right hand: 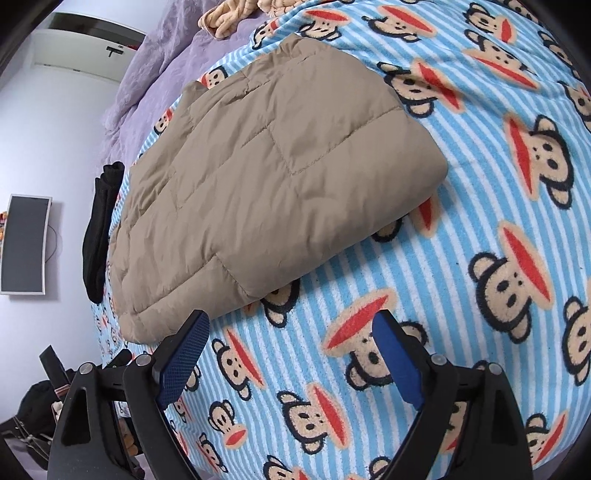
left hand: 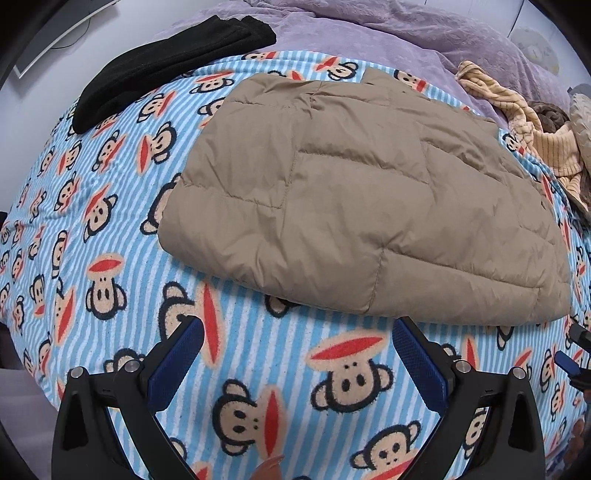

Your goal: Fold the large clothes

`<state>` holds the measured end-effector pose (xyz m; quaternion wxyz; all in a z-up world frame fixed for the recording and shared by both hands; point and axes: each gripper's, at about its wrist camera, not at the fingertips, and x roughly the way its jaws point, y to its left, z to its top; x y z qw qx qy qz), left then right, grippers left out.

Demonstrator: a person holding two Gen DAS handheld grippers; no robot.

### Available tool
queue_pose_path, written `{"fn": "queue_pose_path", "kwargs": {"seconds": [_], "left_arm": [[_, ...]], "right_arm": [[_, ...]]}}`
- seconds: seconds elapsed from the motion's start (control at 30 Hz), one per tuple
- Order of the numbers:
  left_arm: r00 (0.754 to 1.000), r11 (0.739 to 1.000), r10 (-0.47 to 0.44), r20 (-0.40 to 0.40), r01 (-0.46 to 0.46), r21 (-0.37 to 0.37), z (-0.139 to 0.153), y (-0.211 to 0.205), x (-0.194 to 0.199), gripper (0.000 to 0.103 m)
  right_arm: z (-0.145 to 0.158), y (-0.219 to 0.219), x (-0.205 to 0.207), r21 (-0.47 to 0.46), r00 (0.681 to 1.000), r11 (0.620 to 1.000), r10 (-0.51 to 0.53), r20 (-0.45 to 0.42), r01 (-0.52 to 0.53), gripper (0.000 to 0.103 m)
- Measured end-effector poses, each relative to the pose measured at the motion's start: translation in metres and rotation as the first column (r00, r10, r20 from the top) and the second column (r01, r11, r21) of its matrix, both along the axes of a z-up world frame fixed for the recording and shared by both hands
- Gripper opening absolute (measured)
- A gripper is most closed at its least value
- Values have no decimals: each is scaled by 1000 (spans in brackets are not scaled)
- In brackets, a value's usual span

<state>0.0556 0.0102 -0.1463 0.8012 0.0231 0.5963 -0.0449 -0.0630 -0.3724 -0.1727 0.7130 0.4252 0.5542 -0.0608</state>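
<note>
Folded into a thick, rough rectangle: a tan quilted down jacket, lying flat on a blue-and-white striped blanket printed with cartoon monkey faces, spread over a bed. Nearest edge of the jacket resting just beyond the tips of the left gripper, jaws spread wide, blue pads facing each other, nothing between them but bare blanket. Apart from the jacket, not touching it.

Same jacket seen from the right wrist camera, tilted across the frame, one folded corner hanging close to the left-hand finger of the right gripper. Right gripper likewise wide apart and holding nothing, blue pads hovering above the monkey-print blanket. Whether that finger touches the jacket's corner: cannot tell.

Beyond the jacket on the far-left side of the bed, a folded black garment, well apart from the tan one. Behind both, a rumpled lilac bedspread. At the right edge of the left wrist view, a crumpled heap of yellow striped clothing just beside the jacket's far corner. Lower right of that view, a sliver of the other gripper's blue and black tip. Against the pale wall in the right wrist view, a dark curved screen.
</note>
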Motion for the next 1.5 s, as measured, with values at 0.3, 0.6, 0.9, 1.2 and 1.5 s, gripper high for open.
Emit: {"fn": "queue_pose_path", "kwargs": {"seconds": [0.3,0.6,0.9,1.2,1.5], "left_arm": [[998,998,-34,-55,31,-55,-29,18,3,102],[998,995,28,-59,-34,-98,-46,53,16,102],[981,896,149,-121,-186,-402,-73,100,39,102],[980,830,137,-141,-192,-523,-88,114,70,102],[972,768,199,-122,-232,-597,-86,96,109,102]], "right_arm": [[-11,24,-21,39,995,994,-102,17,101,103],[-38,34,-28,98,987,982,-161,-21,162,103],[-59,14,-12,147,987,977,-158,6,156,103],[-77,-8,11,286,964,934,-251,91,217,103],[-85,-14,56,353,952,917,-257,168,186,103]]}}
